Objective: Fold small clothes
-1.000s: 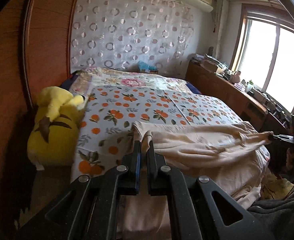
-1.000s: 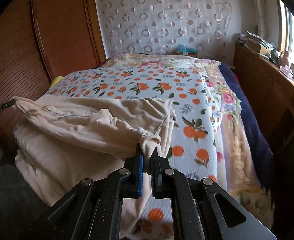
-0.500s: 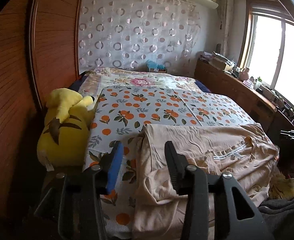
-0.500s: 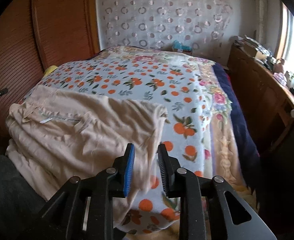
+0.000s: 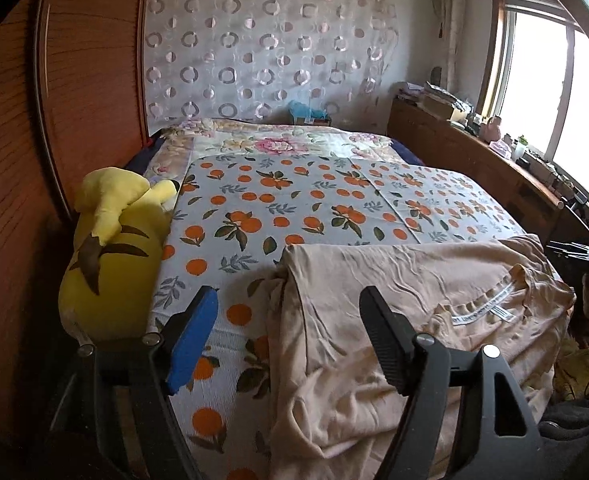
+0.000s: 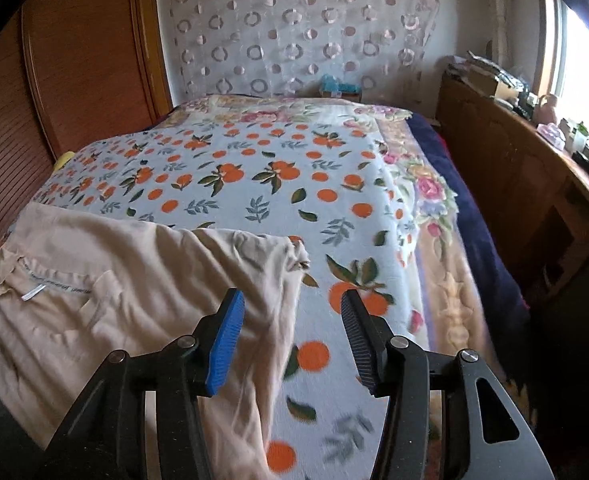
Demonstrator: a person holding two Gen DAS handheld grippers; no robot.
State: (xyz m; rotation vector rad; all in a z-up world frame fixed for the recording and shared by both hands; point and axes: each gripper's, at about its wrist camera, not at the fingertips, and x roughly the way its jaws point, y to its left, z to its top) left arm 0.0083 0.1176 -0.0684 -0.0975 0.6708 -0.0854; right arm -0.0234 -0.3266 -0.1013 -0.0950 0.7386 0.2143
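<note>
A beige garment point(image 5: 414, 312) lies spread over the near end of the bed, its lower part hanging over the edge; its white neck label faces up. It also shows in the right wrist view point(image 6: 134, 296). My left gripper point(image 5: 290, 312) is open and empty, above the garment's left edge. My right gripper point(image 6: 292, 312) is open and empty, above the garment's right edge and the bedspread. The right gripper also shows at the far right of the left wrist view point(image 5: 574, 248).
The bed point(image 5: 294, 200) has an orange-print cover point(image 6: 274, 176). A yellow plush toy point(image 5: 110, 252) lies by the wooden wardrobe point(image 5: 74, 100) on the left. A wooden sideboard point(image 6: 526, 184) with clutter runs under the window. Clothes lie on the floor point(image 5: 578, 368).
Both grippers were shut on the garment's corners, holding it stretched. They have let go, opened wide and drawn back; the garment now lies flat on the bed.
</note>
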